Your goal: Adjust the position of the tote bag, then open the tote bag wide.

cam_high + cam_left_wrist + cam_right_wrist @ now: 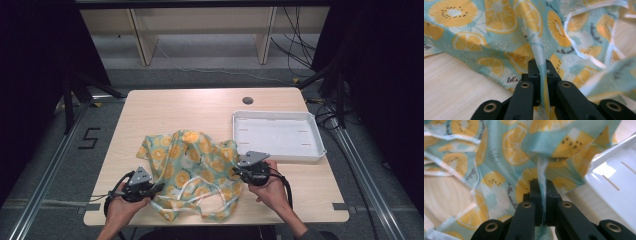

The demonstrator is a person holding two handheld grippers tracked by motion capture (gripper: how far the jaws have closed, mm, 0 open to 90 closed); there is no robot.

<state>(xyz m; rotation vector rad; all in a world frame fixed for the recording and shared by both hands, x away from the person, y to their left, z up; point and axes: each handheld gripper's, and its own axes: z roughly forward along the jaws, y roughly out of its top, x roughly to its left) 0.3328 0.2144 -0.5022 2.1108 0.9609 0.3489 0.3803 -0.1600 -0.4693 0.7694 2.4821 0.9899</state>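
The surface (150, 107) carries a crumpled lemon-print cloth (192, 165) near its front edge, roughly at the middle, with a white tray (310, 150) standing apart toward the right edge. The cloth lies bunched and rumpled, its white straps (200, 197) looping toward the front edge, so any spreading or folding looks barely begun. Both grasps seem made: the left gripper (540, 75) is clamped on a pinched ridge of cloth at its front-left side, and the right gripper (541, 192) is clamped on a fold at the cloth's right side, just beside the tray. Lifting and straightening remain.
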